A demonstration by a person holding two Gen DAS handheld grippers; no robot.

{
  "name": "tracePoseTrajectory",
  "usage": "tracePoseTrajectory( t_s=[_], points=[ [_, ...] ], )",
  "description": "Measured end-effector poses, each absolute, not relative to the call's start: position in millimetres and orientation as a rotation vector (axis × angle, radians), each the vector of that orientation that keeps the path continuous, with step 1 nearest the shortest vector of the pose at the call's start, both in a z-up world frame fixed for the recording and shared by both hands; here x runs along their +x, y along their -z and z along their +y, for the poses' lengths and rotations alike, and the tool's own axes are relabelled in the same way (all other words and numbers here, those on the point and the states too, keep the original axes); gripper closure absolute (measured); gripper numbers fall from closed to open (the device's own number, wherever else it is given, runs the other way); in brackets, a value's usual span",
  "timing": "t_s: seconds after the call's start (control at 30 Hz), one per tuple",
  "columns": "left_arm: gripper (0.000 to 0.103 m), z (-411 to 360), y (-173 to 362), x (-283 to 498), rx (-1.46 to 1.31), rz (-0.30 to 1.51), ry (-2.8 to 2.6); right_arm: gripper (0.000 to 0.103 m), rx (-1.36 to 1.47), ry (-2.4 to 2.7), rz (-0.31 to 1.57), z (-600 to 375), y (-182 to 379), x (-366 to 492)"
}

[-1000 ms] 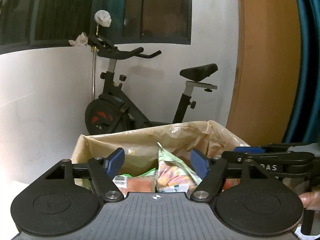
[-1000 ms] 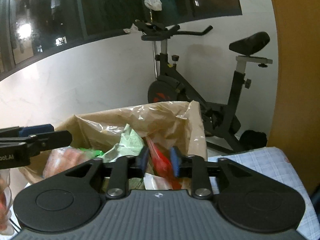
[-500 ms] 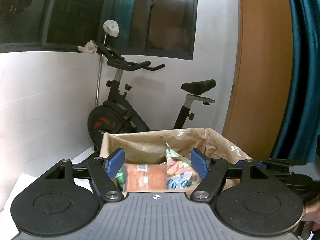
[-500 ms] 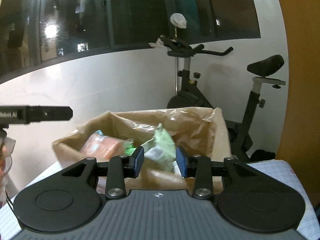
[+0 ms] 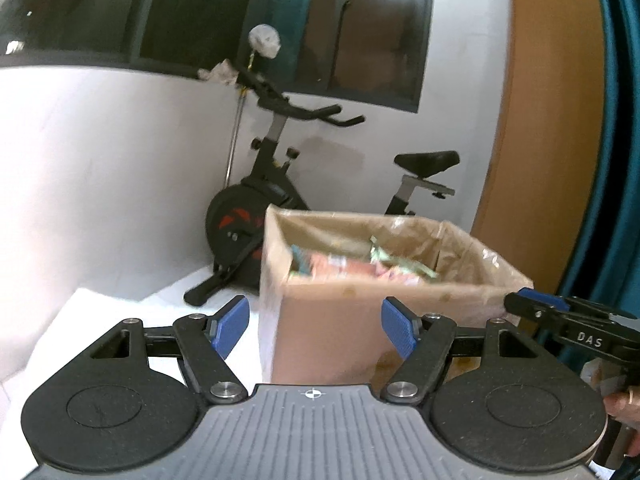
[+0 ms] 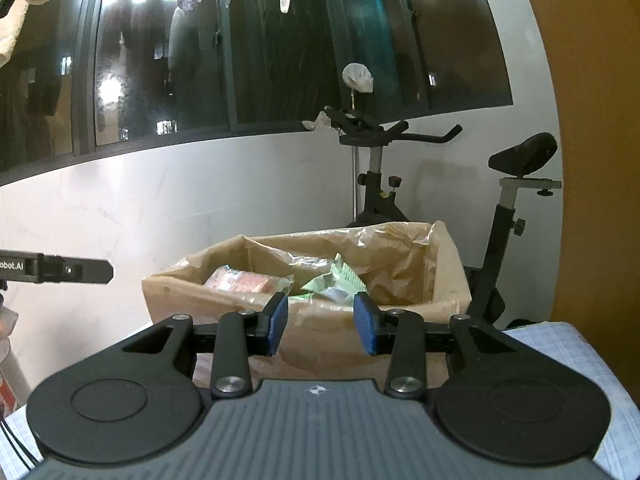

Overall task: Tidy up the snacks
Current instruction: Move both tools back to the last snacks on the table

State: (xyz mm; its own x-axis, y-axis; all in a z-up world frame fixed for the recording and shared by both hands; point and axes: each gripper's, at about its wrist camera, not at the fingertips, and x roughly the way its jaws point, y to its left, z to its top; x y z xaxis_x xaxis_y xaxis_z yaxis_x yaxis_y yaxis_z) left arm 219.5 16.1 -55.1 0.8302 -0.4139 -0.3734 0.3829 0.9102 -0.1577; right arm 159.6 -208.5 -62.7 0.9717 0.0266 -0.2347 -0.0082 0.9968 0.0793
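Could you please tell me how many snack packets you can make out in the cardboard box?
2 clearly: an orange-red packet toward the left of the cardboard box and a pale green packet toward its middle. More likely lie hidden beneath or behind the box's plastic lining.

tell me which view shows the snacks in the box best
The right wrist view: the snacks sit sharp inside the lined box, an orange pack and green packets readable. The left wrist view shows them too, but motion-blurred.

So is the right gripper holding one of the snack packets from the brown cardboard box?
No, the right gripper has nothing between its blue pads; the snack packets lie inside the brown cardboard box beyond it.
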Motion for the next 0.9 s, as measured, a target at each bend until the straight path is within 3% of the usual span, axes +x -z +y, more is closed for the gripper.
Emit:
tracePoseTrajectory(
  t_s=[0.9],
  points=[
    [0.028,37,122,198,-0.097,0.577,0.364,0.062,0.148,-0.012,0.472,-207,150,143]
  ],
)
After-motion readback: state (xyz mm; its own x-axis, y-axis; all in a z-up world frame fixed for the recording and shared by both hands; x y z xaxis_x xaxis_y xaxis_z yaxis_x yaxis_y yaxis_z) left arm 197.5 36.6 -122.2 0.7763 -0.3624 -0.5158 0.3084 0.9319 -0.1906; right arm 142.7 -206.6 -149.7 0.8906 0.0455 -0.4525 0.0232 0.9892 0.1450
